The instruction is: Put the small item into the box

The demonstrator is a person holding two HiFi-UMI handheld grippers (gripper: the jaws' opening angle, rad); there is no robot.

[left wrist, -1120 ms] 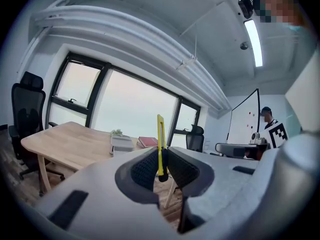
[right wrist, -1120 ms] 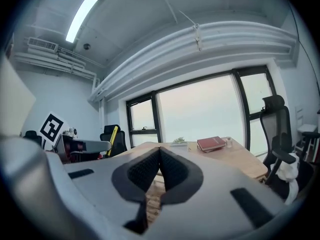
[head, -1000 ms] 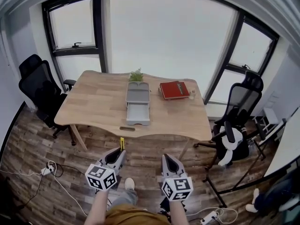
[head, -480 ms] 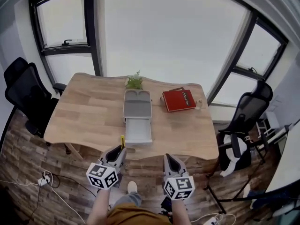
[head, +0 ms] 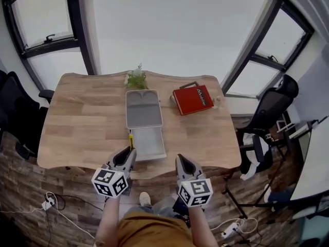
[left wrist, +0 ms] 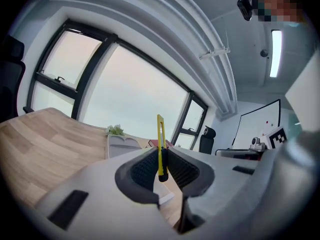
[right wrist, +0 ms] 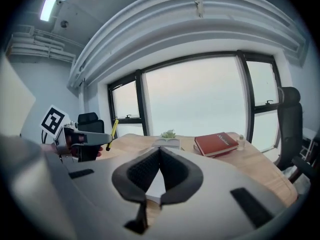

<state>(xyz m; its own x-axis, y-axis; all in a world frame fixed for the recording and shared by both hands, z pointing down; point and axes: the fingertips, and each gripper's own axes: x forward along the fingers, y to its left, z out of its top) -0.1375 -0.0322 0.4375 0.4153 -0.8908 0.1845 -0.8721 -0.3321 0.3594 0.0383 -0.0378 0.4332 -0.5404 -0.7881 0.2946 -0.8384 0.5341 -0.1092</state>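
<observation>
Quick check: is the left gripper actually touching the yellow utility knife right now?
Touching. The left gripper view shows the left gripper with both jaws pressed against the sides of the yellow utility knife, which stands upright between them with no gap.

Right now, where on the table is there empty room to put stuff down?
The whole left side of the table, from its edge to the gray box, is bare. So is the front right corner, in front of the red book. The back middle is crowded: plant, box and book sit close.
</observation>
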